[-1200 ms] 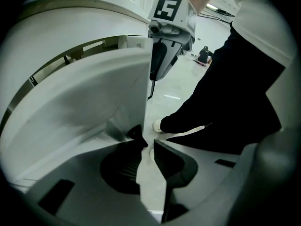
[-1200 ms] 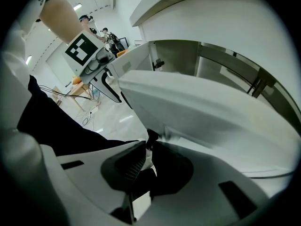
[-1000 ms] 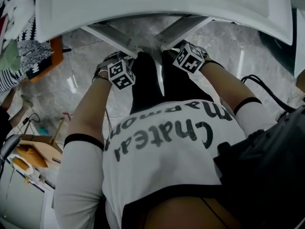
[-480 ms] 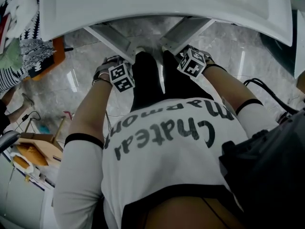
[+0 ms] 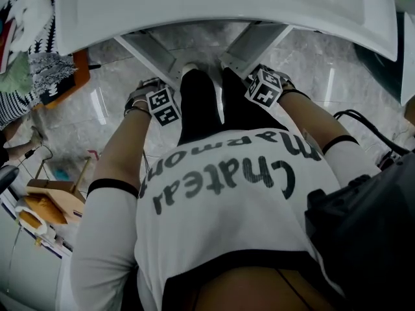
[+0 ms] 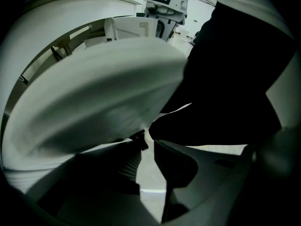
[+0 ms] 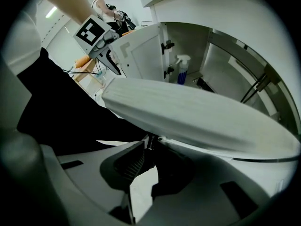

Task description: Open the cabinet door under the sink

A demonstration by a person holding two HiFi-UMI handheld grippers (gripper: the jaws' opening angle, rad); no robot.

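Under the white sink (image 5: 227,2) both cabinet doors stand swung out, seen edge-on from above as a V: the left door (image 5: 150,50) and the right door (image 5: 256,37). My left gripper (image 5: 162,105) points straight down, shut on the left door's top edge (image 6: 103,93), which runs between its fingertips (image 6: 145,142). My right gripper (image 5: 264,86) stands over the right door (image 7: 197,117). Its jaws are opening, and the door's edge is still between their tips (image 7: 149,142). A blue spray bottle (image 7: 182,69) stands inside the opened cabinet.
The person's legs in black trousers (image 5: 207,109) stand between the two doors on a grey marble floor (image 5: 104,115). Cloths (image 5: 32,70) and a cardboard box (image 5: 52,203) lie at the left. A black cable (image 5: 363,125) runs at the right.
Both grippers have drifted a little toward the person's body and apart, and the two doors have swung slightly wider.
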